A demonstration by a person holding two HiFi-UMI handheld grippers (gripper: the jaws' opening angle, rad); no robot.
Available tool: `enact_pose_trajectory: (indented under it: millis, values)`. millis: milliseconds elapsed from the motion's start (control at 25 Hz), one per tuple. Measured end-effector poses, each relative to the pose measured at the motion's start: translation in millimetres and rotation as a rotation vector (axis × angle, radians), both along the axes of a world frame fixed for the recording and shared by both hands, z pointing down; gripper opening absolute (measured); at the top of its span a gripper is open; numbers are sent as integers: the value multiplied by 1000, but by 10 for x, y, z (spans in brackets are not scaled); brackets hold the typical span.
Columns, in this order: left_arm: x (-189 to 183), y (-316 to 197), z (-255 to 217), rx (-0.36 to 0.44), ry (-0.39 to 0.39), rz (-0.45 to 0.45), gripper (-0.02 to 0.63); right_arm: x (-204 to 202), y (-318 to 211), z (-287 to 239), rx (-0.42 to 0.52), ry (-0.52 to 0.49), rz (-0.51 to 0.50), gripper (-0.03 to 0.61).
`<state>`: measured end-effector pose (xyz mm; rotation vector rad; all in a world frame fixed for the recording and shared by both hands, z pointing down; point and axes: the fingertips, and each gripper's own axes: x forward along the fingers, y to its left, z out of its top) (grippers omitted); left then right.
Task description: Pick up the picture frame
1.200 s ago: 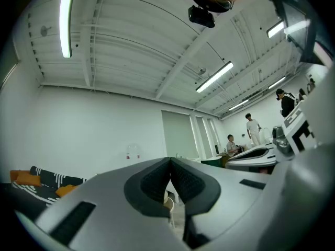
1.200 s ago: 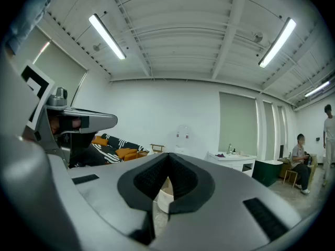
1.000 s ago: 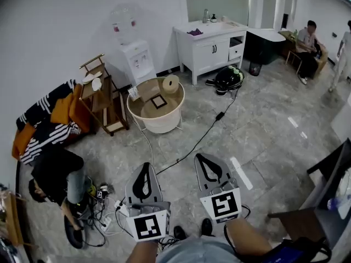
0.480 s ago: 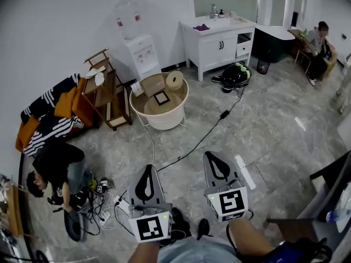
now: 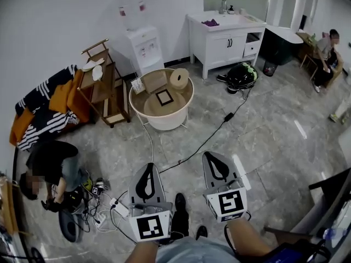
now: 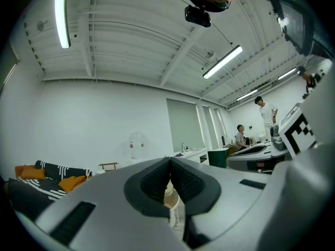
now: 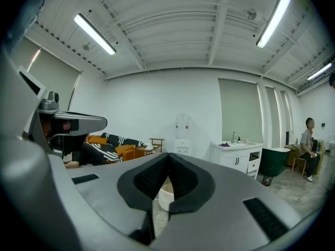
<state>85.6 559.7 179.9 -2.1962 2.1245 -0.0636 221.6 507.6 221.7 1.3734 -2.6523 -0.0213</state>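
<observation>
Step over the cable (image 5: 205, 134) toward the tub (image 5: 137, 109) where the frame (image 5: 163, 97) lies flat beside a roll (image 5: 179, 78), far ahead of left gripper (image 5: 148, 166) and right gripper (image 5: 209, 155), both pressed together and empty, then part one's jaws before reaching down

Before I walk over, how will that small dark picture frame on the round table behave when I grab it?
The picture frame looks like a thin, rigid square, so it is probably stiff and light. It lies flat on the round table, so it may slide before an edge can be caught. Its pale centre could be glass, hence fragile; too small to tell.
</observation>
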Motion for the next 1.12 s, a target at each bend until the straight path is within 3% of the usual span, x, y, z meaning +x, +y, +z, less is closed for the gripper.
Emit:
enact_pose_trajectory:
  millis: [160,280,480,880,1120]
  values:
    - [-477,-674,-84,18,9,-8,15,-456,-681,-89,16,13,-5,14]
    - [-814,-1148,-224,51,-33,-7,15,-752,-1158,-237,44,14,0,12]
    - [-1193,-1692,-468,105,-36,-6,15,-1060,-1700,-552,94,12,27,14]
    - [-1401,-2409,-328,76,-26,17,15,-1203,-2420,-554,138,17,56,12]
    - [-1358,-2918,-70,25,-33,32,15,-1153,-2936,-316,89,10,80,12]
